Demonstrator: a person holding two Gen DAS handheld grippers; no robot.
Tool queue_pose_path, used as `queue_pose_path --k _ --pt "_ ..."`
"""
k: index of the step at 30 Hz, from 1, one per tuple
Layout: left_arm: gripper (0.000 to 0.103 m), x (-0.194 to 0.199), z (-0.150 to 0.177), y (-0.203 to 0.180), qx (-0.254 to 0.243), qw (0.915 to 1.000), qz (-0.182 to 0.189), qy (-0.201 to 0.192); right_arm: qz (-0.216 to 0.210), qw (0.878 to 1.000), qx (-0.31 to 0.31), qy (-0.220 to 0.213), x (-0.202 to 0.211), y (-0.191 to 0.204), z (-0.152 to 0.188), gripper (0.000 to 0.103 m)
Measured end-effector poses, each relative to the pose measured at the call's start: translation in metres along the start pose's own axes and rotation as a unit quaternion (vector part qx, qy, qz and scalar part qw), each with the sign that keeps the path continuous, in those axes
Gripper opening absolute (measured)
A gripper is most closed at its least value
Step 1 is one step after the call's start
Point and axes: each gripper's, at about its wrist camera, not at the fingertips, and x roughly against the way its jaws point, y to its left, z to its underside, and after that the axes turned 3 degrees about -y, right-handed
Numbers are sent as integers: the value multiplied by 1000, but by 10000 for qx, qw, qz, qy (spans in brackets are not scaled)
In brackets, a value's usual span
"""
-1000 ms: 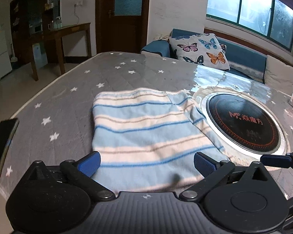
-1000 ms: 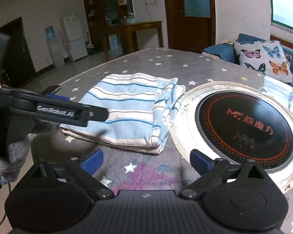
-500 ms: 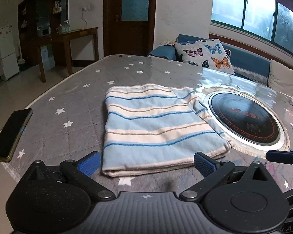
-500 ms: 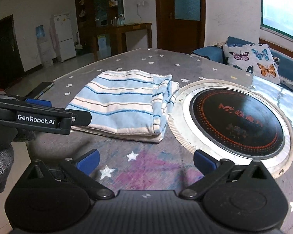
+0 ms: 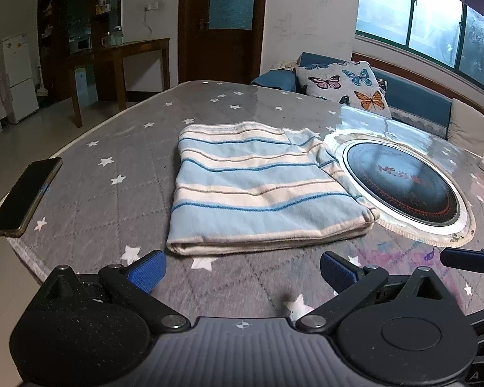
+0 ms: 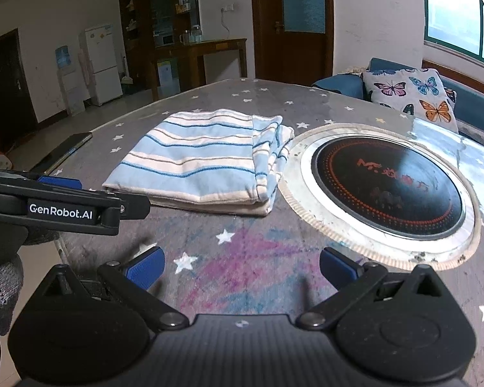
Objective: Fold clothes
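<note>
Star-print tabletop (image 5: pixel 119 200) | folded striped garment (image 5: pixel 258 190) lies flat beside round cooktop (image 5: pixel 400 187), well beyond both grippers | left gripper (image 5: pixel 240 271) fingers apart, empty | right gripper (image 6: pixel 240 269) fingers apart, empty

Both wrist views look low across the table (image 5: pixel 119 148). Ahead of the left fingers (image 5: pixel 146 269) lies the folded cloth (image 5: pixel 258 187); both views share it and the round cooktop (image 6: pixel 387 187).

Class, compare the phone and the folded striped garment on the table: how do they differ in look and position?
The phone is dark, glossy and rigid; the garment is soft, pale blue with cream stripes. The phone sits at the table's edge, while the garment lies beside the round cooktop. Both lie flat on the starred tablecloth, untouched.
</note>
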Motion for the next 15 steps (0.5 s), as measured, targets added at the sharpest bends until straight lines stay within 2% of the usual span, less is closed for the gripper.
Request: queue_pose_path --k 15 --pt "103 8 15 -3 29 9999 -87 43 -38 9999 -87 32 5 4 11 103"
